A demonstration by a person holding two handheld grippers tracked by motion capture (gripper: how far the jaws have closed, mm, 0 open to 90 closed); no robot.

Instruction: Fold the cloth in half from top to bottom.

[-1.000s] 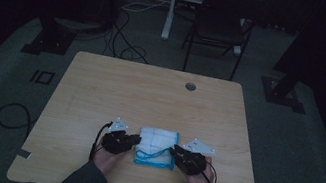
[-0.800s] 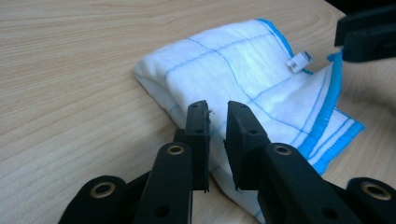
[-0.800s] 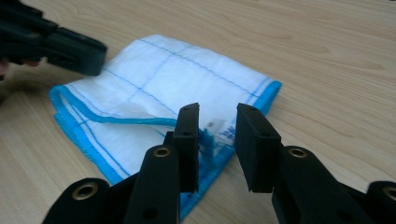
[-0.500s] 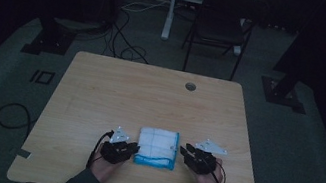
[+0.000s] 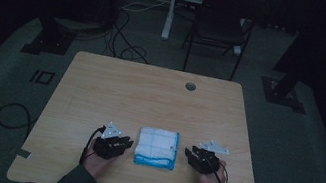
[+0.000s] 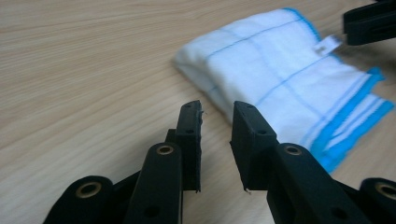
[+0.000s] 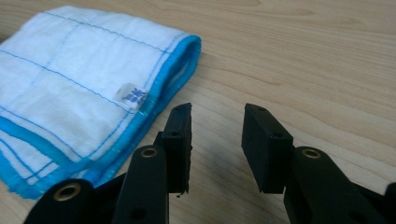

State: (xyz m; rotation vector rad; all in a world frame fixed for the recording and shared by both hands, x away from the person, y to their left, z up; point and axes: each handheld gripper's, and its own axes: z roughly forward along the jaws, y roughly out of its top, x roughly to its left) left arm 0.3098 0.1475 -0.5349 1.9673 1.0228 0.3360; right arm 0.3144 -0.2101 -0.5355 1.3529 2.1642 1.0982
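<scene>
High view puts the folded cloth at the lower centre of the frame, on the near part of the wooden table, squarely between the two tools: the left gripper just to its left, the right gripper a little farther off to its right, tips turned inward toward it. Neither touches the fabric. Left gripper view shows its black jaws spread with only bare wood between them; they have just been opening, and the cloth lies up and to the right of the tips, its folded corner closest. Right gripper view shows its jaws parted wider, also just opened and holding nothing, with the cloth in the upper left of the frame, its blue-bound folded edge beside the left jaw and a small label near that edge. The bundle looks nearly square, its stacked blue hems along the bottom side. By my reading the left tool is slightly nearer. No containers are on the table.
</scene>
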